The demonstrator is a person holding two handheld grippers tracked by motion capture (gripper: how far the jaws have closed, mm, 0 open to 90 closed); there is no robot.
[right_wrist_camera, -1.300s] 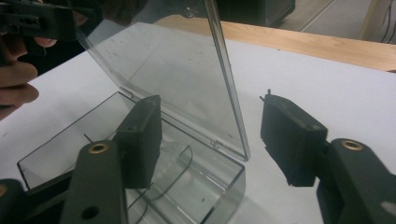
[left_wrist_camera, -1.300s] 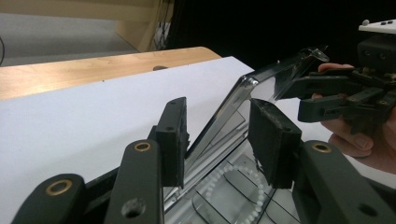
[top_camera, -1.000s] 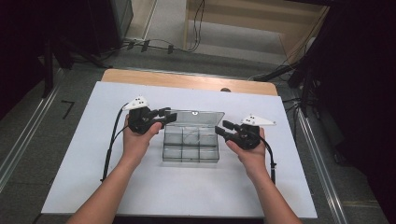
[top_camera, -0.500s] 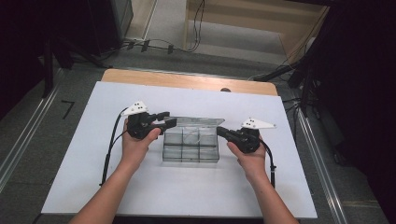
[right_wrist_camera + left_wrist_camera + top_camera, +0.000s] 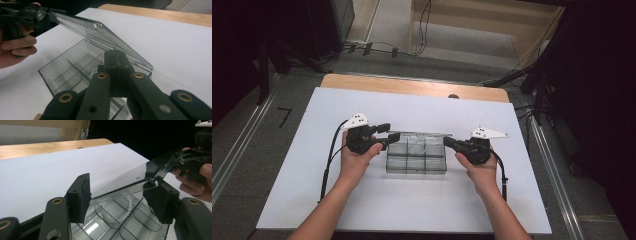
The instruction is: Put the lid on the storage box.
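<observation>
A clear plastic compartment box [image 5: 416, 161] lies in the middle of the white table top, and its lid [image 5: 422, 135] is raised partway. My left gripper [image 5: 391, 132] is at the lid's left end. In the left gripper view the lid [image 5: 125, 182] runs between the jaws of this gripper [image 5: 120, 197], which have just been opening and no longer press on it. My right gripper [image 5: 447, 142] is at the right end, its jaws shut on the lid's edge [image 5: 100, 32] after just closing. White beads [image 5: 128, 207] lie in one compartment.
The white table top [image 5: 312, 200] has free room on all sides of the box. A wooden strip [image 5: 412, 86] runs along its far edge. Beyond it are floor and cables [image 5: 377, 47]. Dark stands rise at the far right.
The right gripper's jaws have closed at the lid's right end. The left gripper's jaws have spread wider around the lid. Both hands stayed nearly where they were.
</observation>
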